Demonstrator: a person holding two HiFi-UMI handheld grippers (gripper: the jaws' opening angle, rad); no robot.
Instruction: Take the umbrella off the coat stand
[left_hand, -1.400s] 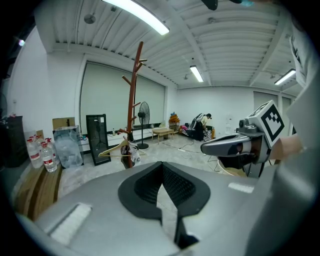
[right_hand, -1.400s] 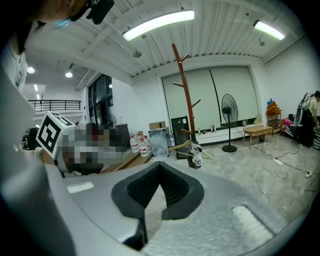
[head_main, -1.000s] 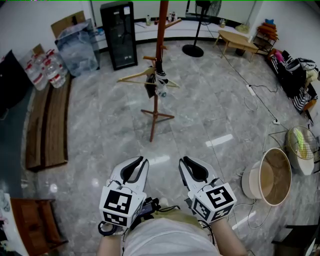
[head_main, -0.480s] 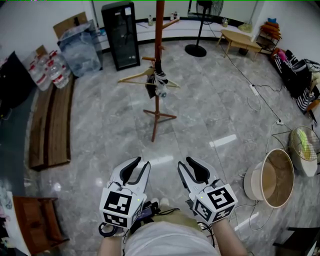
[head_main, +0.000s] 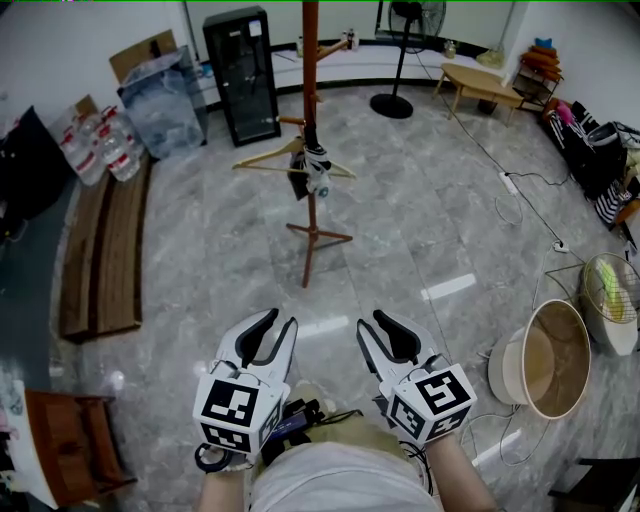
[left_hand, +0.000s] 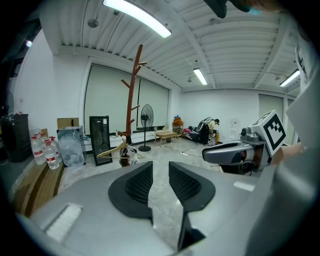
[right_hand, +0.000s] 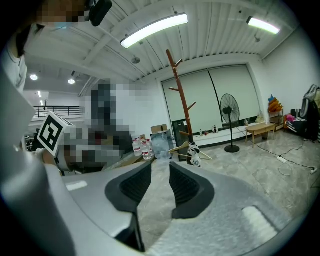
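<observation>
Now the left hand-held gripper (head_main: 281, 320) gapes empty; the right hand-held gripper (head_main: 371, 320) has just opened, empty.

The right tool (right_hand: 160, 169), jaws just opened and empty, faces the coat stand (right_hand: 180, 100) with its umbrella (right_hand: 194, 154).

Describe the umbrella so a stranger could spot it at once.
Find the tall wooden coat stand on the marble floor, in front of the black cabinet. Low on its pole hangs a wooden hanger, with the umbrella beside it against the pole. It is the only black-and-white bundle; the rest is bare wood.
</observation>
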